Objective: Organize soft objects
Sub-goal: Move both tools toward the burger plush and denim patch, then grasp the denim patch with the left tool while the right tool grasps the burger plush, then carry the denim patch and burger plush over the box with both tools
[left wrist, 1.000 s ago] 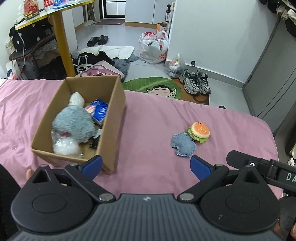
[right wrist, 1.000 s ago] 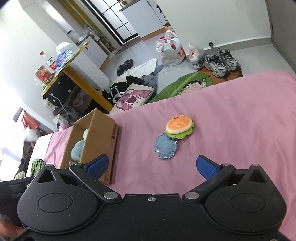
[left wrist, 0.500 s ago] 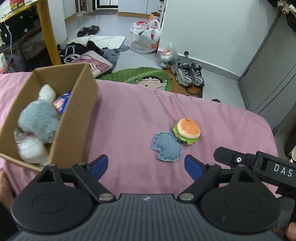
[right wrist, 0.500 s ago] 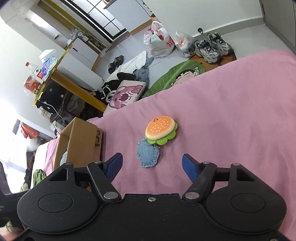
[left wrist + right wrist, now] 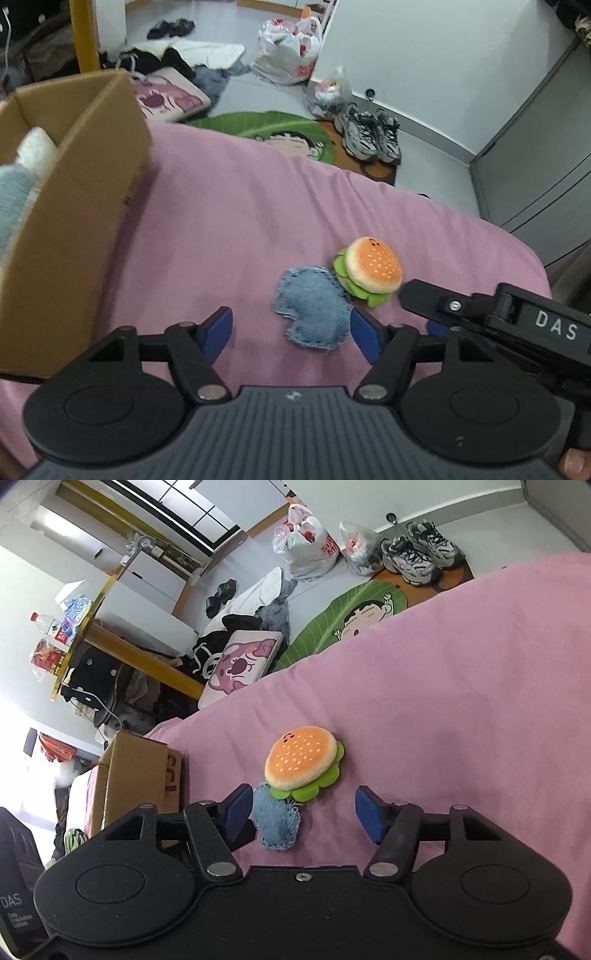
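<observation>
On the far left, the box [image 5: 92,206] stands on the pink sheet [image 5: 229,206], with white and grey plush showing inside. The left gripper [image 5: 291,334] hovers with its blue fingers [image 5: 218,330] spread wide and empty; the denim patch [image 5: 314,308] lies between them, nearer the right one. The burger [image 5: 371,271] touches the patch's right edge. The right gripper [image 5: 304,814], lettered "DAS", is also spread wide and empty, the burger just ahead between its fingers. Partial dark print marks the box side in the right view.
</observation>
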The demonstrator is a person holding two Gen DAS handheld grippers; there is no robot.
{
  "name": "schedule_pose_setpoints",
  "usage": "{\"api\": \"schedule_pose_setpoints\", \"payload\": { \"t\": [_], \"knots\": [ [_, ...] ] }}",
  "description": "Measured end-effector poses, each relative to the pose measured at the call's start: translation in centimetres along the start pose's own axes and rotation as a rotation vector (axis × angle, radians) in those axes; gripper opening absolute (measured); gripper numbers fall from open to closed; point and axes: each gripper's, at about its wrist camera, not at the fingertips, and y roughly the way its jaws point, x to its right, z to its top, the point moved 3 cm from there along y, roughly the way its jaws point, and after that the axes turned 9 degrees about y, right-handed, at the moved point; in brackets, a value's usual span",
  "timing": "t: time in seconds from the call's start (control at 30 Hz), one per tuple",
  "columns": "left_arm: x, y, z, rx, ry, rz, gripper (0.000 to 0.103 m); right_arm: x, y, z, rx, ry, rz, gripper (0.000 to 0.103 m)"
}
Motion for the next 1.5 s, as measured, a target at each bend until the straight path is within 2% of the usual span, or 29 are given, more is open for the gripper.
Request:
{"api": "schedule_pose_setpoints", "payload": {
  "t": [0.1,0.17,0.4,0.5,0.53,0.7,0.73,0.83,0.87,0.9,1.0,1.5],
  "knots": [
    [0.6,1.0,0.0,-0.019,0.011,-0.013,0.068,0.5,0.3,0.3,-0.009,0.017,-0.002,0.058],
    [0.7,1.8,-0.1,-0.033,0.010,-0.011,0.064,0.7,0.5,0.5,-0.016,0.026,-0.005,0.057],
    [0.6,3.6,0.3,-0.070,-0.004,-0.010,0.062,0.3,1.3,1.2,-0.047,0.019,-0.015,0.058],
    [0.3,3.7,0.5,-0.073,-0.023,-0.002,0.048,-0.1,1.9,1.2,-0.058,0.010,-0.030,0.058],
    [0.2,3.7,0.6,-0.073,-0.022,0.002,0.039,-0.4,2.1,1.2,-0.061,0.007,-0.029,0.060],
    [-0.6,3.0,0.8,-0.058,-0.033,0.006,0.033,-1.7,3.2,1.1,-0.072,-0.005,-0.048,0.070],
    [-0.8,2.9,0.8,-0.058,-0.034,0.009,0.028,-2.0,3.5,1.1,-0.074,-0.012,-0.050,0.072],
    [-1.6,2.5,0.9,-0.065,-0.045,0.015,0.028,-2.4,4.3,0.9,-0.074,-0.028,-0.091,0.070],
    [-1.8,2.4,0.9,-0.066,-0.046,0.018,0.028,-2.4,4.5,0.8,-0.073,-0.032,-0.112,0.066],
    [-2.1,2.1,0.9,-0.065,-0.047,0.020,0.028,-2.5,4.7,0.7,-0.073,-0.037,-0.128,0.054],
    [-2.5,1.3,1.1,-0.057,-0.048,0.017,0.028,-2.7,4.4,0.4,-0.069,-0.034,-0.155,0.045],
    [-2.1,-4.6,0.5,0.012,-0.026,-0.036,0.027,-5.1,-2.6,-2.2,0.038,-0.008,-0.174,0.046]
  ]
}}
